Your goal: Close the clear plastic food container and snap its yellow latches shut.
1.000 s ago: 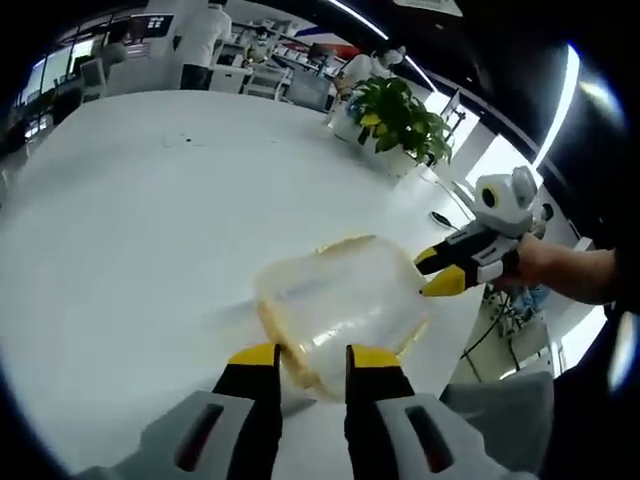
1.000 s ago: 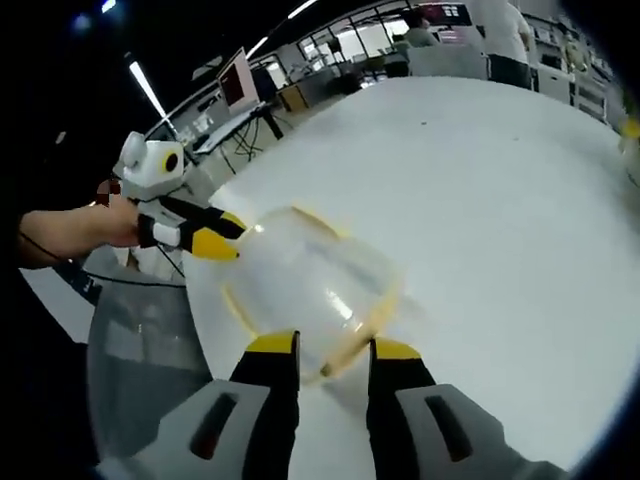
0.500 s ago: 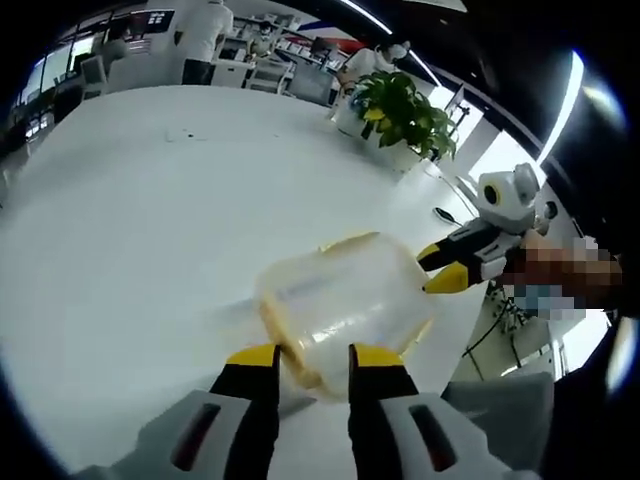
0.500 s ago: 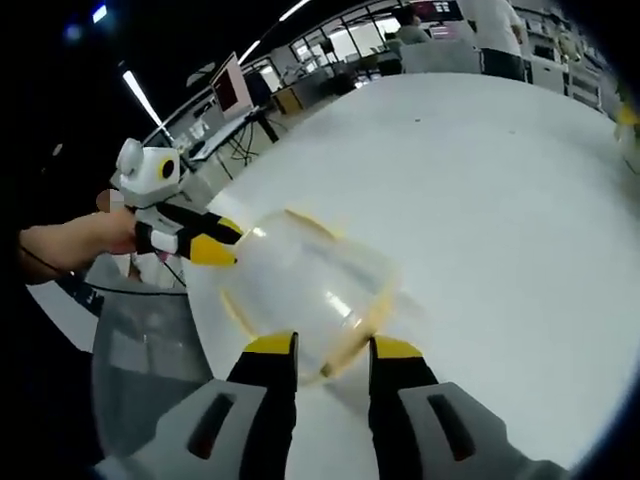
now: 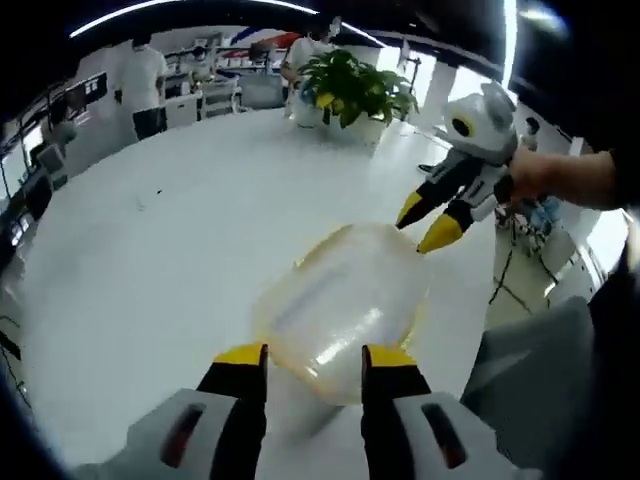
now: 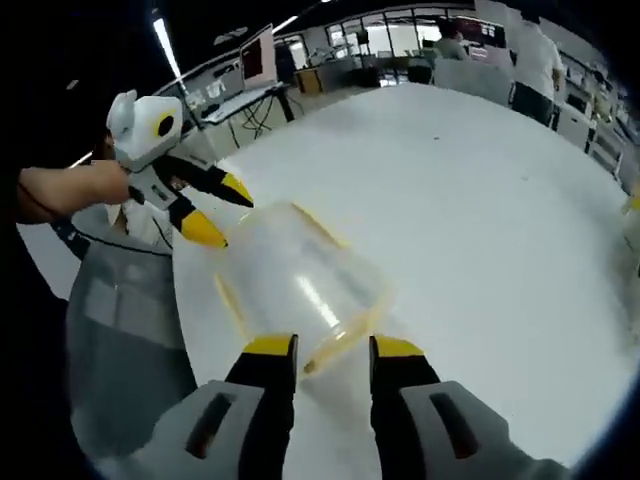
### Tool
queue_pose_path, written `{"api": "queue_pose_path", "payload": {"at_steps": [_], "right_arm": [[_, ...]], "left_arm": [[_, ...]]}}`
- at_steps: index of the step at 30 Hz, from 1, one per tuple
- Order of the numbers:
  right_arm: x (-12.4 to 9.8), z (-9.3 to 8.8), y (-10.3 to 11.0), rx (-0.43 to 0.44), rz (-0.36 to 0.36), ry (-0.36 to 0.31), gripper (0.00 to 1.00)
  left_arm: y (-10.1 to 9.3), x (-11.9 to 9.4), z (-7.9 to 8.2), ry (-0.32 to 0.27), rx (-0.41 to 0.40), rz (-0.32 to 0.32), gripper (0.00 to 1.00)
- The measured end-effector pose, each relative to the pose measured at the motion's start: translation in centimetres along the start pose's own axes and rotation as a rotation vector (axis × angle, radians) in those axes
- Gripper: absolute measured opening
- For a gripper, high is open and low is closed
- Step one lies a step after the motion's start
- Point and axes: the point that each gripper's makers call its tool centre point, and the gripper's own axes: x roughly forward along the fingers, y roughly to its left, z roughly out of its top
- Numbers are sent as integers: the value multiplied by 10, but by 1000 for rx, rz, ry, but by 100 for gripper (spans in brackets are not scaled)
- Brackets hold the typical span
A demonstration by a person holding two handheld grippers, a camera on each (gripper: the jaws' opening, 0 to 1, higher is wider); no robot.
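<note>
A clear plastic container [image 5: 340, 310] with yellow trim lies on the white table [image 5: 150, 250], its near edge just ahead of my left gripper [image 5: 314, 356], whose jaws stand open. My right gripper [image 5: 424, 224] comes in from the right, open, its yellow tips at the container's far edge. In the right gripper view the container [image 6: 300, 285] sits just beyond my right gripper [image 6: 332, 346], open. My left gripper [image 6: 220, 209] hangs at its far left edge, jaws apart. I cannot tell whether any jaw touches the plastic.
A hand [image 5: 560, 175] holds the right gripper and another hand [image 6: 60, 190] the left one. A potted plant [image 5: 350, 90] stands at the table's far side, with people [image 5: 140, 80] behind. The table edge [image 6: 185, 330] runs close to the container, a grey surface [image 6: 120, 340] below it.
Both views have swung as the hands moved. In each view the opposite gripper now stands higher over the container's far edge, with its jaws a little wider. The container stays on the table.
</note>
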Motion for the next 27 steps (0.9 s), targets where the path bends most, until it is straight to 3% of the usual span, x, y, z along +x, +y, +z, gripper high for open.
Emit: {"api": "queue_pose_path", "payload": {"at_steps": [4,8,13,17,20,27], "right_arm": [[2,15,7,-73,42,-32,29],[13,26,22,-140,93,-25,36],[24,37,38,-214,131,-19,35],[30,47,44,-248,144,-25,36],[36,48,42,-296,133,-2,36],[41,59,32,-314,123,4,37]], "left_arm": [[-9,7,13,27,137,-27,29],[-15,18,20,44,187,-44,29],[-23,21,31,23,215,-63,29],[-26,24,29,41,258,-69,28],[-27,23,29,35,254,-75,29],[-38,24,23,44,257,-95,30]]}}
